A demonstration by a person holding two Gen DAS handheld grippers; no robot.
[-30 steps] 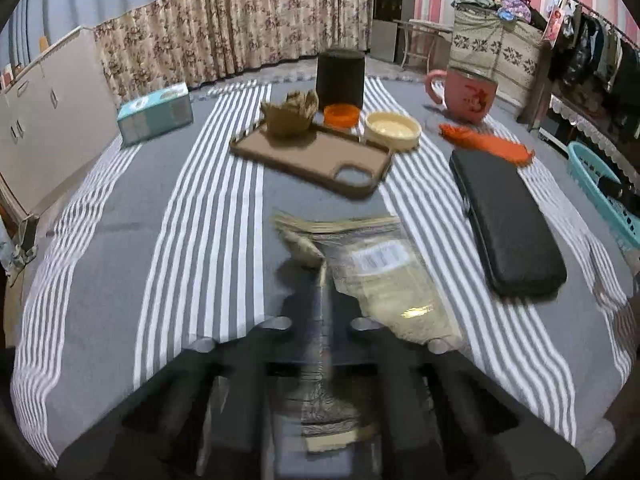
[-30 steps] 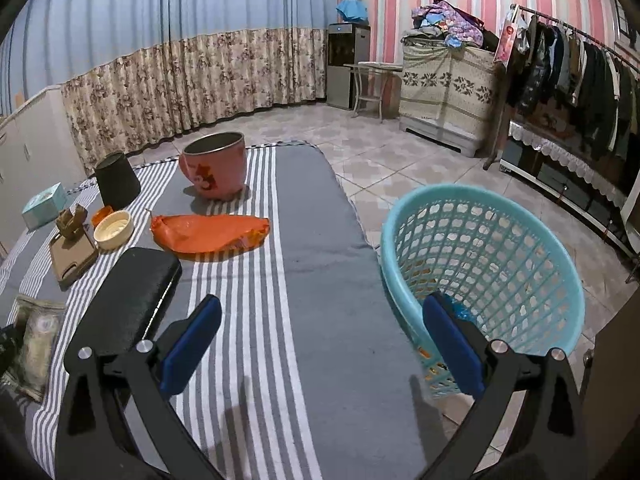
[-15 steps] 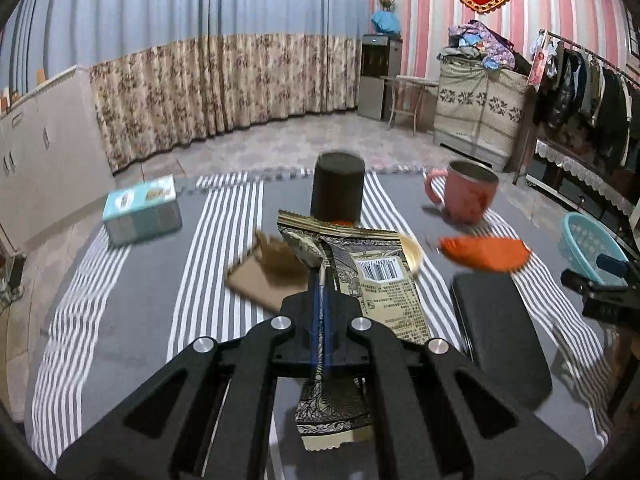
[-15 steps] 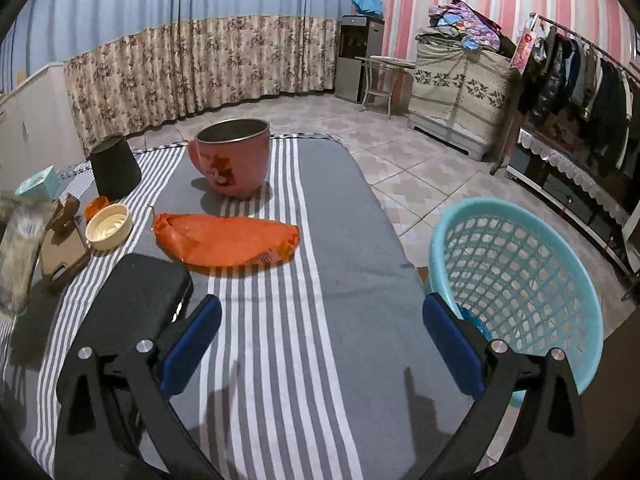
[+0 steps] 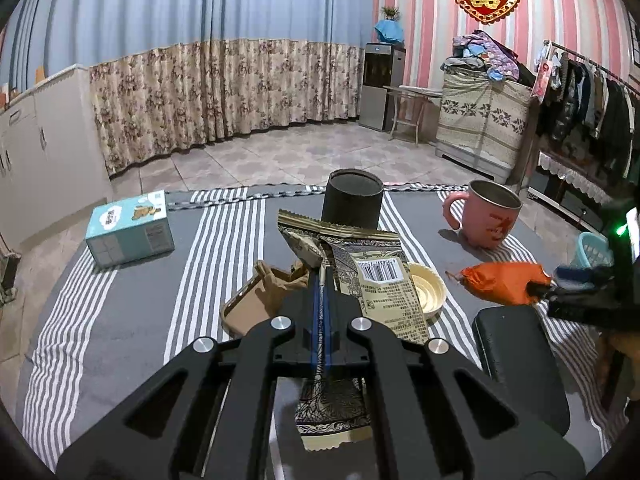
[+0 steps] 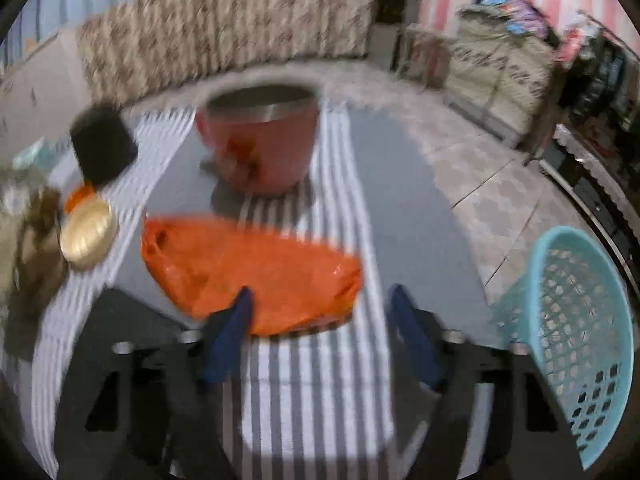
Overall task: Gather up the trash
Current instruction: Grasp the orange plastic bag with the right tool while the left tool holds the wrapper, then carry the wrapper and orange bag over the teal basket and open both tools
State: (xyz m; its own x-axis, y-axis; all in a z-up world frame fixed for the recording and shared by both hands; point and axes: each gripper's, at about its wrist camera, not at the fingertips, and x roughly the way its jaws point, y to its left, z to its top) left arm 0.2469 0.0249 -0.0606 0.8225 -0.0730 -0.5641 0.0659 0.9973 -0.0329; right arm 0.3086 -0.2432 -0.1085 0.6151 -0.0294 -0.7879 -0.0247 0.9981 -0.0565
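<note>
The left gripper (image 5: 322,280), clamped on the snack wrapper (image 5: 376,276), has lifted it off the table, while the right gripper (image 6: 320,320), jaws apart and empty, has closed in on the orange bag (image 6: 256,272) beside the teal basket (image 6: 580,340).

Blue striped drapes (image 5: 200,0) hung above a floral curtain (image 5: 224,88) at the far wall. Pink striped wallpaper (image 5: 424,20) lay right, a clothes rack (image 5: 592,96) beside it, white cabinets (image 5: 36,140) left, tiled floor (image 5: 280,156) between.
</note>
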